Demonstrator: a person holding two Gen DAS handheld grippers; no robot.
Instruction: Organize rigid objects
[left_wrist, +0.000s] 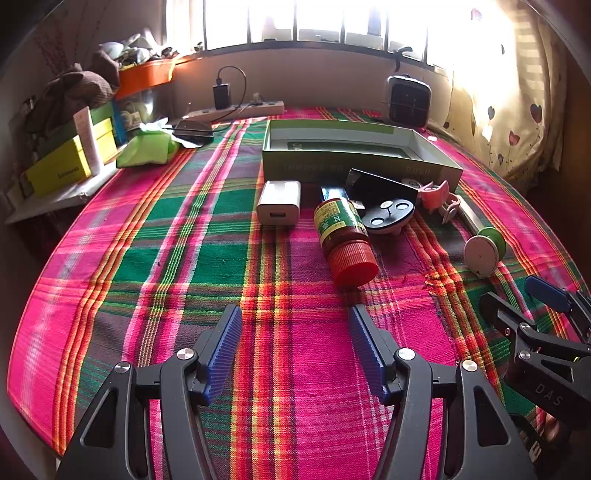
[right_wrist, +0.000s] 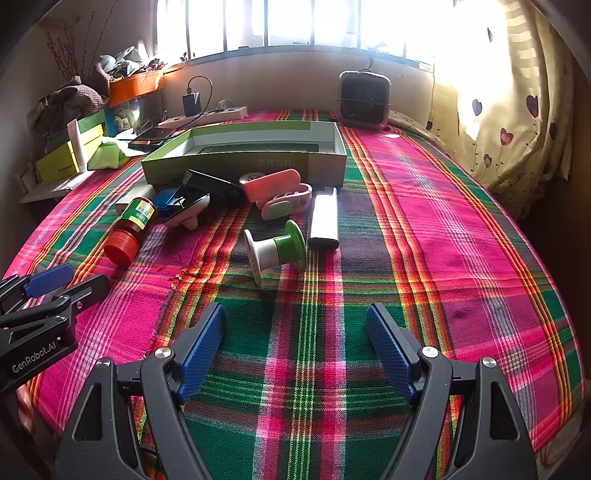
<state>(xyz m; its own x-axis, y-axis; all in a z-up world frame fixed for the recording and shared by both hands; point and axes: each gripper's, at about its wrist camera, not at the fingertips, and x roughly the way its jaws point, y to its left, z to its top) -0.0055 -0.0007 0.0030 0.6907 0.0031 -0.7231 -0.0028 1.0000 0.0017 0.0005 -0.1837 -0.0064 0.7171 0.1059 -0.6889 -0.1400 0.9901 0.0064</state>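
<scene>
Both grippers hover over a plaid tablecloth, short of a row of small objects. My left gripper (left_wrist: 295, 314) is open and holds nothing; a red-capped bottle (left_wrist: 343, 240) lies on its side just beyond it, beside a white charger cube (left_wrist: 279, 202). My right gripper (right_wrist: 295, 314) is open too, with a green-and-white spool (right_wrist: 277, 249) ahead of it. A white bar-shaped device (right_wrist: 324, 218), pink clips (right_wrist: 275, 184), a black flat device (right_wrist: 214, 184) and a black-topped round gadget (left_wrist: 388, 214) lie in front of an open green box (right_wrist: 243, 155).
A small heater (right_wrist: 365, 98) stands at the back by the window. A power strip (right_wrist: 207, 114) with a black adapter, a phone, yellow and green boxes (left_wrist: 70, 162) and an orange bin crowd the back left. A curtain (right_wrist: 498, 110) hangs on the right.
</scene>
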